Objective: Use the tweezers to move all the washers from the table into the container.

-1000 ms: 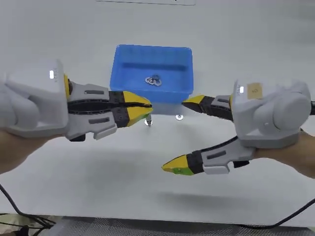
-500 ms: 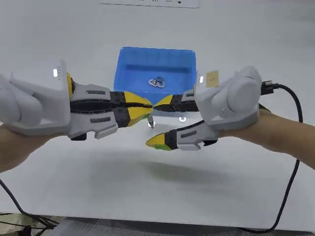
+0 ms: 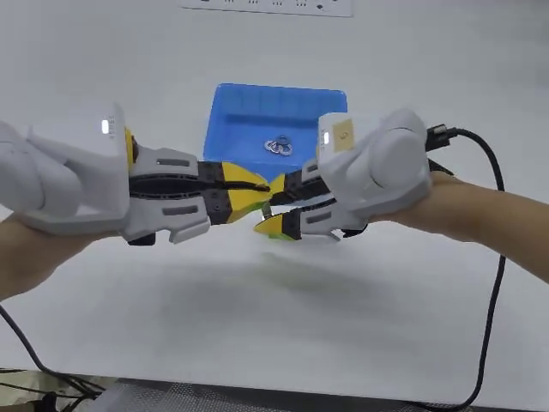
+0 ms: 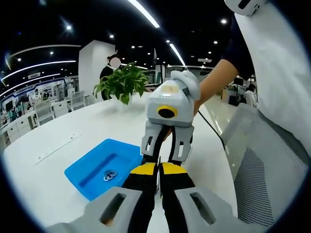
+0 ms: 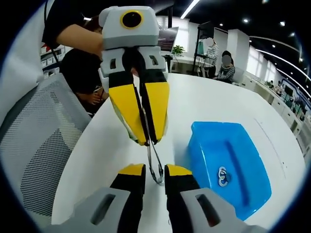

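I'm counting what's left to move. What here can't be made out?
Table before the container: head view, left tongs and right tongs cover it, hiding whatever lies there.
Washers in the container: every view, overlapping, too small to count.
Whether the right tongs grip the tweezers: right gripper view, contact unclear.

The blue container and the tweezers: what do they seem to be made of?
Blue container: probably plastic, judging by its uniform colour, soft sheen and rounded moulded corners. Tweezers: apparently bare metal, being thin, silvery and reflective.
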Tool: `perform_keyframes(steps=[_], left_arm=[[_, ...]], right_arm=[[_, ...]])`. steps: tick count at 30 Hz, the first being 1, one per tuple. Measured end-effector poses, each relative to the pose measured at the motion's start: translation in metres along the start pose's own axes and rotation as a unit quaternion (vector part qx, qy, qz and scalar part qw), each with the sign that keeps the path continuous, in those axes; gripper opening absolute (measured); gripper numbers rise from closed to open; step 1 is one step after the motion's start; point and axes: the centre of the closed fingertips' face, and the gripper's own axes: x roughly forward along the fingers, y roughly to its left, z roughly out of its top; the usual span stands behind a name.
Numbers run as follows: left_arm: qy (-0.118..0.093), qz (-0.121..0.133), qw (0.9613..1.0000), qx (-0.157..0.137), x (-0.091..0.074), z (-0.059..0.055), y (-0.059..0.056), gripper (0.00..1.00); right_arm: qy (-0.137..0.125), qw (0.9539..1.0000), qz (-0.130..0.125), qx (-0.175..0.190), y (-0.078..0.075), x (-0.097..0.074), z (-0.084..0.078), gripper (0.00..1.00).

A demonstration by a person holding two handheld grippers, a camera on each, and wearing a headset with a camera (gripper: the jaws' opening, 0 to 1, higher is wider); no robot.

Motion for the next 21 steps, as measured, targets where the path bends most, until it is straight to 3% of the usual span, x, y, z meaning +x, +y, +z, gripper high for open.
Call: perform_keyframes(steps=[9,17,21], left_arm=[[0.002,0.0,1.0,-0.002,-0.0018,-0.0016,0.0001,0.05],[0.01,0.004,0.9999,-0.005,0.0009,-0.0013,0.002,0.06],[0.011,0.019,0.9996,-0.016,0.0013,-0.0029,0.0056,0.07]], right_arm=[[-0.004,0.9999,0.003,-0.009,-0.0039,0.0012,-0.0007,0.12],[-0.005,0.9992,-0.003,-0.041,-0.0036,0.001,-0.0018,0.1],[-0.008,0.9993,-0.01,-0.034,-0.0056,0.0002,-0.0021,0.09]])
